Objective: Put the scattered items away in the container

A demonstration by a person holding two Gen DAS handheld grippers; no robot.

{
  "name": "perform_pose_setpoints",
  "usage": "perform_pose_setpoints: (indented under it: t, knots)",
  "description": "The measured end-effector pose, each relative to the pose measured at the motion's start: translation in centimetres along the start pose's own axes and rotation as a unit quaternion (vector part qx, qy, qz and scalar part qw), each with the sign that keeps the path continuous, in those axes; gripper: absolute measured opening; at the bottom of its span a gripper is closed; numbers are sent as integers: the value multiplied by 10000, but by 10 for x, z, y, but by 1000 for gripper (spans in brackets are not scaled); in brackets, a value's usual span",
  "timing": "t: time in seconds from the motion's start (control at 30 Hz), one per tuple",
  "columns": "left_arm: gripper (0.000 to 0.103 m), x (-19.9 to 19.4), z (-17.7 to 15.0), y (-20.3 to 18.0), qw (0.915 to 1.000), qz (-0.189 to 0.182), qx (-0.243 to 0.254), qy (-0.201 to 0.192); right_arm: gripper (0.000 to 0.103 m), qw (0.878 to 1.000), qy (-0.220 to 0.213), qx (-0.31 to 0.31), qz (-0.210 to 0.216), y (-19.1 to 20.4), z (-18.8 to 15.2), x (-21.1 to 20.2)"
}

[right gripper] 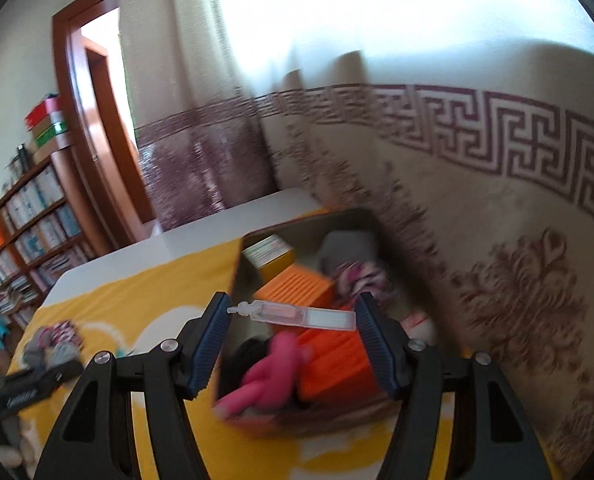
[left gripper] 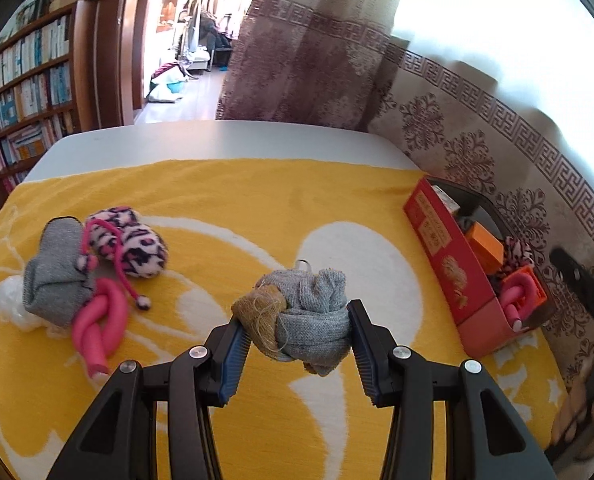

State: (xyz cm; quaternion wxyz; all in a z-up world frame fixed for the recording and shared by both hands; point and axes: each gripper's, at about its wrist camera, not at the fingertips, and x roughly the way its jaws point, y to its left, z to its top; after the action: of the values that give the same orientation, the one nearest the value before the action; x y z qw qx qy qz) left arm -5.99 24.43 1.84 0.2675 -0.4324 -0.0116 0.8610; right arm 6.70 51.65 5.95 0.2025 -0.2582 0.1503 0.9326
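Note:
My left gripper (left gripper: 297,328) is shut on a knotted grey and tan cloth bundle (left gripper: 305,316), held just above the yellow cloth (left gripper: 257,208). At the left lie a grey sock (left gripper: 55,272), a pink leopard-print sock (left gripper: 131,246), a knotted pink foam roller (left gripper: 99,324) and a white tuft (left gripper: 11,300). The red box (left gripper: 453,272) stands at the right with items inside. My right gripper (right gripper: 293,316) is shut on a clear plastic vial (right gripper: 297,314), held over the box (right gripper: 233,264), which holds orange boxes (right gripper: 329,352) and a pink roller (right gripper: 269,376).
A patterned curtain (left gripper: 477,148) hangs right behind the box. A bookshelf (left gripper: 25,92) and a doorway (left gripper: 185,40) lie beyond the table's far left edge. The white table (left gripper: 217,136) shows past the cloth. The right wrist view is motion-blurred.

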Motion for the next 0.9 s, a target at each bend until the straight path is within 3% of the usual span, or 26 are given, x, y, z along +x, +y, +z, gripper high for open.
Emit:
perform_pose_setpoints:
  t: [0.3, 0.4, 0.6, 0.9]
  knots:
    - [49, 7, -2, -33, 9994, -140, 286, 126, 68, 9996, 140, 133, -189, -29, 11, 36]
    - [49, 9, -2, -44, 9990, -215, 363, 174, 78, 9990, 195, 404, -5, -39, 7, 39]
    - [49, 14, 0, -68, 9976, -388, 525, 235, 80, 9982, -153, 563, -130, -50, 7, 24]
    - [49, 21, 17, -122, 9925, -752, 945, 206, 80, 9925, -733, 341, -917, -45, 8, 2]
